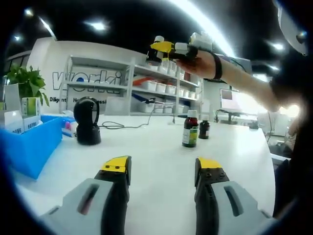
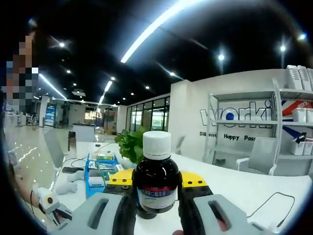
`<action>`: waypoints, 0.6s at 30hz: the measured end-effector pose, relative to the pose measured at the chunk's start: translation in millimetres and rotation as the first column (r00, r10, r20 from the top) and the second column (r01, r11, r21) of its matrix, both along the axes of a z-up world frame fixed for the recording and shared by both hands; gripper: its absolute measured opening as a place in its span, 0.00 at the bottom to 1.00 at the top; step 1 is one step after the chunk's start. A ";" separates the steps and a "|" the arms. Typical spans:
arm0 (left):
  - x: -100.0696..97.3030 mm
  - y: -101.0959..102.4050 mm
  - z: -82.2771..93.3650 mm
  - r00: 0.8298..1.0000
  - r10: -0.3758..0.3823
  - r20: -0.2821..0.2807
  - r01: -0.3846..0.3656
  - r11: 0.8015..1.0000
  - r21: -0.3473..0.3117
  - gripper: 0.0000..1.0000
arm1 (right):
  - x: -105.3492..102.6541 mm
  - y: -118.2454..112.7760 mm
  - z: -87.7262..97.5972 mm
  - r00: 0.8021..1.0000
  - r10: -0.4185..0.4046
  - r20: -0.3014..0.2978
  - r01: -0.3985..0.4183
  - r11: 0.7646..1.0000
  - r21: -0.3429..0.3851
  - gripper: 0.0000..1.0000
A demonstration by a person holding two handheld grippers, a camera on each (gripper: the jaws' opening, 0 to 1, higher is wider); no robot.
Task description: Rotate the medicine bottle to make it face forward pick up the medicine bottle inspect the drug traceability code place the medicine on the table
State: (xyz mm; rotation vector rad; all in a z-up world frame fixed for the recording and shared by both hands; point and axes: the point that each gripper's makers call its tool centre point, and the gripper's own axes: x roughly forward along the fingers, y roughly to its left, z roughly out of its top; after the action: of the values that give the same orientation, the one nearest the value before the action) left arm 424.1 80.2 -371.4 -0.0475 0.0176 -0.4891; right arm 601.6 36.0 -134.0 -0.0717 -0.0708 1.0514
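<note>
1. left gripper view: your left gripper (image 1: 162,172) hovers low over the white table (image 1: 151,152), its two yellow-tipped jaws spread apart with bare tabletop between them; it is released and grasps nothing.
2. same view, further along the table: two dark bottles stand upright, just beside each other. the nearer bottle (image 1: 190,129) has a white cap and a green label; the smaller bottle (image 1: 204,129) stands behind it to the right.
3. same view, left side: a black handheld scanner (image 1: 87,121) sits upright on its stand, with a cable trailing off across the table. a blue bin (image 1: 30,147) sits at the left edge with small boxes in it, and a green plant (image 1: 25,81) rises behind it.
4. same view, top: your right gripper (image 1: 157,52) is raised well above the table, held by your hand (image 1: 204,61), in front of the white shelves (image 1: 156,85).
5. right gripper view: your right gripper (image 2: 157,182) is clenched on the medicine bottle (image 2: 156,178), the jaws pressing its sides. the bottle is upright, dark brown, white cap on top, blue label facing the camera, lifted clear of the table.
6. same view, behind the bottle: the plant (image 2: 131,145) and the blue bin (image 2: 100,171) lie below on the table.
</note>
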 end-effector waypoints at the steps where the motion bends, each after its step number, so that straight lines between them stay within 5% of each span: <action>1: -0.1 0.0 0.0 1.000 -0.001 0.000 0.001 1.000 0.000 0.43 | 3.3 3.9 -1.0 1.000 0.004 -0.009 -0.004 1.000 -0.005 0.27; 18: 0.5 1.2 -0.3 1.000 0.000 0.000 0.000 1.000 0.001 0.43 | 34.8 56.4 -37.8 0.996 0.032 -0.078 -0.033 0.999 -0.023 0.27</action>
State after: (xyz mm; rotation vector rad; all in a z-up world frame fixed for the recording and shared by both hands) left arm 424.5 81.4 -371.7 -0.0468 0.0176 -0.4888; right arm 636.4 92.4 -171.8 -0.0516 0.0115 1.0867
